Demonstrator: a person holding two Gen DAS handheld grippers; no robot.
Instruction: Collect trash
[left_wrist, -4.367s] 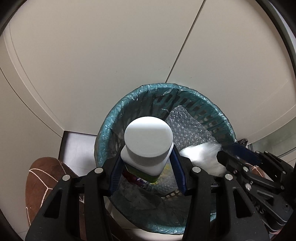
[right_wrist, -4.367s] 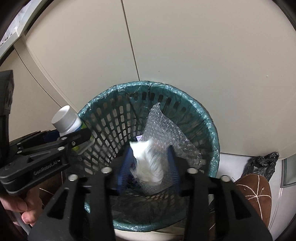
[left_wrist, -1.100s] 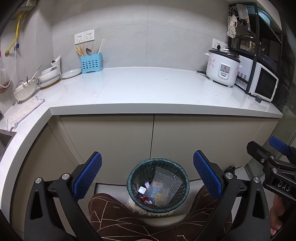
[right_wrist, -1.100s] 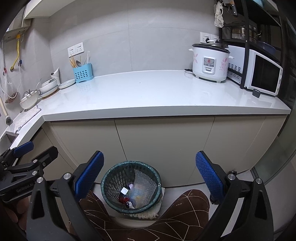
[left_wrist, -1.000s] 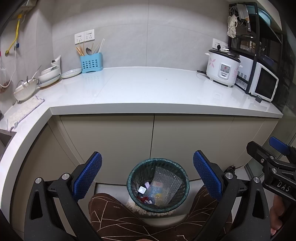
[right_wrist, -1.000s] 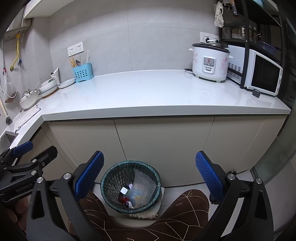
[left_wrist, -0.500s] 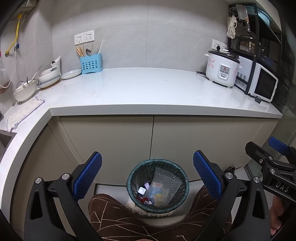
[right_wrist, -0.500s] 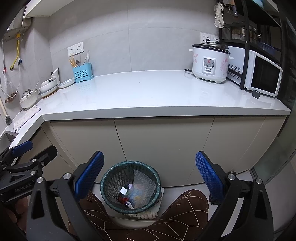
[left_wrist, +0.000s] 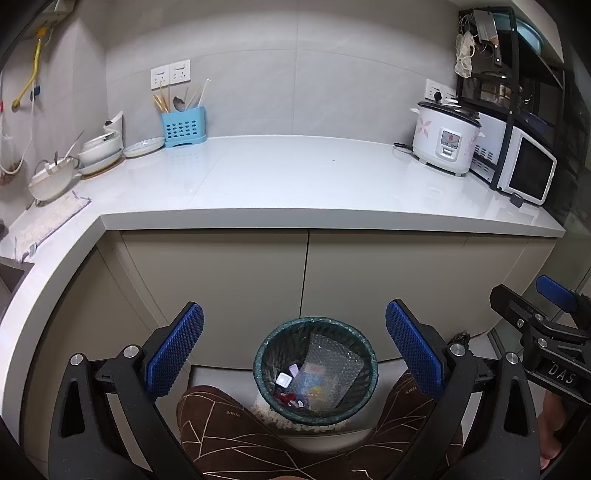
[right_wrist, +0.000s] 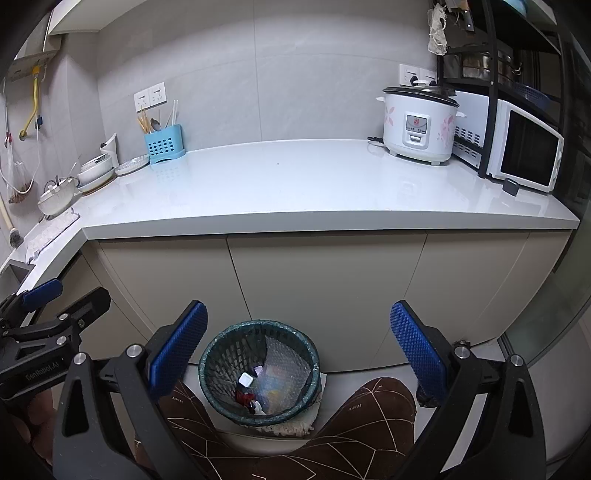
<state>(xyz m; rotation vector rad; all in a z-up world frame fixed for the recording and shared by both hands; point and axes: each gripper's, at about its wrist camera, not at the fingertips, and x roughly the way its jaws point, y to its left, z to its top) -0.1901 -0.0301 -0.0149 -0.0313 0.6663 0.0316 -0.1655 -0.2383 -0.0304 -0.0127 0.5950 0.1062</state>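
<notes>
Both grippers (left_wrist: 295, 350) (right_wrist: 299, 350) gape above trash-filled bin (left_wrist: 371, 363).

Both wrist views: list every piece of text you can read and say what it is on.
"DAS": on the right gripper's body, left wrist view.
"GenRobot.AI": on the left gripper's body, right wrist view; small and only roughly legible.
Rice cooker panel: a red mark, too small to read.
Brown patterned fabric: tiny white print, unreadable.

trash bin (left_wrist: 316, 325) on floor before cabinets (left_wrist: 369, 277)
</notes>
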